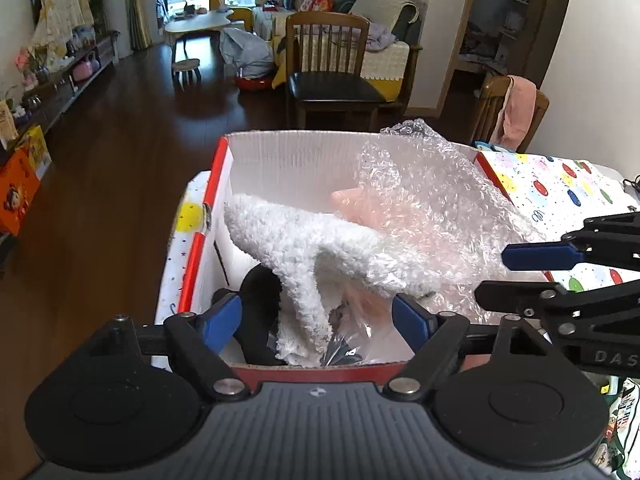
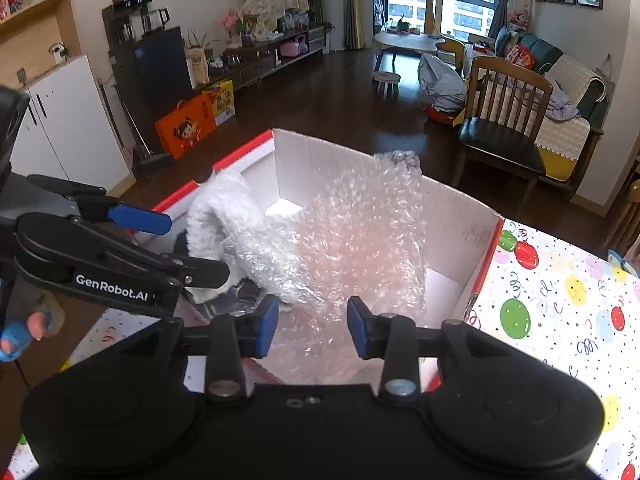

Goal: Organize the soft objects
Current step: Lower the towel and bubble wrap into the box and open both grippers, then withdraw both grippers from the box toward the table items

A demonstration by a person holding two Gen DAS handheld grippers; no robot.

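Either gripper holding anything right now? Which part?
No. Left gripper and right gripper are both open above the box, clamping nothing.

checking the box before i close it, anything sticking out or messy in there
Yes. The bubble wrap rises above the far rim of the box, and the white fluffy cloth leans up against the left wall rather than lying flat. Nothing has spilled outside.

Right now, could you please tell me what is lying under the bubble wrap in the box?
Under the bubble wrap something pink shows through, and the white fluffy cloth runs beneath its edge. What the pink thing is, and the box floor under the wrap, stays covered.
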